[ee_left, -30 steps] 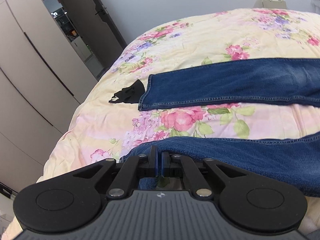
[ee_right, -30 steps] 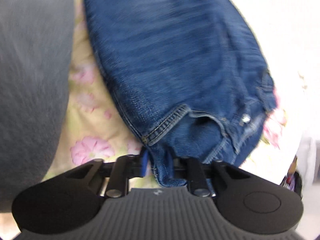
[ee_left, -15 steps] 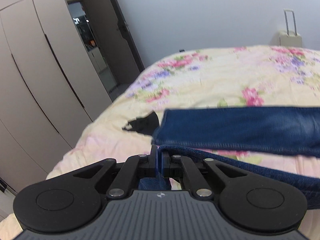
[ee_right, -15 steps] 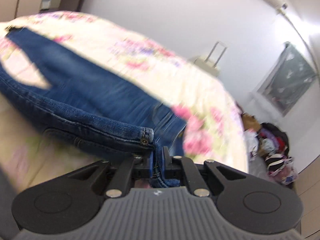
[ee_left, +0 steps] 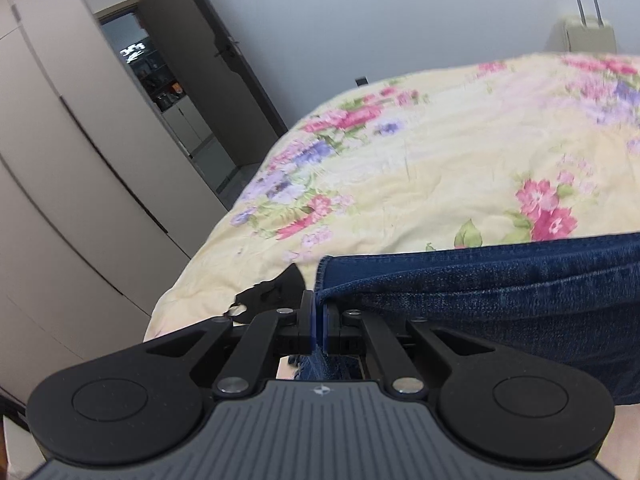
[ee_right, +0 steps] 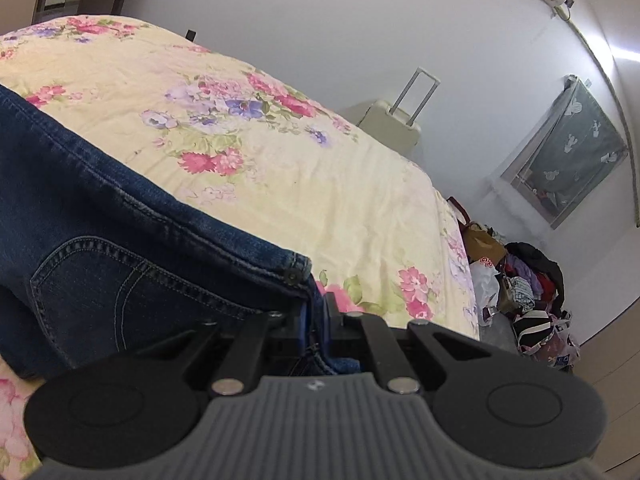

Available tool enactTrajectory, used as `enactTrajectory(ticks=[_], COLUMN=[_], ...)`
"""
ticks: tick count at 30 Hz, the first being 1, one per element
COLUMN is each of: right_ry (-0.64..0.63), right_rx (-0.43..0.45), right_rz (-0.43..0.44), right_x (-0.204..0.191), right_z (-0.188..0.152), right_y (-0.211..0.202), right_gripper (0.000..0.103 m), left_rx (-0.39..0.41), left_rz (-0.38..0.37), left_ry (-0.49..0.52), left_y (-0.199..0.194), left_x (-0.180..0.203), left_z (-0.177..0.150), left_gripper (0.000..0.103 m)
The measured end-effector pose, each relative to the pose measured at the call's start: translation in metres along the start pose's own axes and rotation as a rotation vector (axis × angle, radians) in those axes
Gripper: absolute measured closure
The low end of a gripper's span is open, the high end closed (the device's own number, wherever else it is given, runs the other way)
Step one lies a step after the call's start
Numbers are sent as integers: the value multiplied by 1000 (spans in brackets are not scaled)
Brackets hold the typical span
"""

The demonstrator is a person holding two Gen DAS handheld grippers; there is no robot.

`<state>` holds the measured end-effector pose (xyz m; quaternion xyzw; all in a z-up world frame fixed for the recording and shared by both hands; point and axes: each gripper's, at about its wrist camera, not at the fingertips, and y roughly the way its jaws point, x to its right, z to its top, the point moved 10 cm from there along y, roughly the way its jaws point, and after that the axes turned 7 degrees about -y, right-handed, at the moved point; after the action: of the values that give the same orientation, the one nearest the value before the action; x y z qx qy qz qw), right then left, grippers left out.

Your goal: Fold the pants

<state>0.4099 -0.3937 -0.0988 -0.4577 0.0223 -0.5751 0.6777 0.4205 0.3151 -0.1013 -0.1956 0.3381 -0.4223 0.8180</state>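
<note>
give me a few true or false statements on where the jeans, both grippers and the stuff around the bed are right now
1. The left gripper is clamped on the jeans. True.
2. The right gripper is open and empty. False: it is shut on denim near the waistband.
3. The bedspread is plain white. False: it is pale yellow with flowers.
4. A suitcase stands beyond the bed. True.
5. A small black item lies beside the leg hem. True.

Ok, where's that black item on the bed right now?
In the left wrist view the black item lies on the bedspread near the bed's left edge, just left of the jeans hem, beyond the left gripper.
</note>
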Motion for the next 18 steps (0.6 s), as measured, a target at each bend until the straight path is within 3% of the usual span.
enactTrajectory(ticks=[8, 11, 14, 15, 16, 18], right_ry=[-75, -91, -86, -83, -82, -93], right_rx=[-152, -201, -238, -247, -255, -257], right_rz=[50, 69, 74, 74, 69, 36], right_x=[-23, -37, -47, -50, -51, -53], right_z=[6, -2, -13, -15, -17, -16], right_y=[140, 179, 203, 208, 209, 209], right_gripper=[103, 103, 102, 101, 98, 91], left_rx=[-30, -32, -27, -31, -38, -28], left_rz=[58, 60, 62, 53, 40, -18], left_ry=[209, 241, 227, 220, 211, 175], left_y=[83, 101, 112, 114, 115, 110], left_x=[68, 84, 90, 91, 91, 89], left_z=[11, 14, 15, 14, 12, 13], left_gripper=[99, 96, 87, 78, 50, 11])
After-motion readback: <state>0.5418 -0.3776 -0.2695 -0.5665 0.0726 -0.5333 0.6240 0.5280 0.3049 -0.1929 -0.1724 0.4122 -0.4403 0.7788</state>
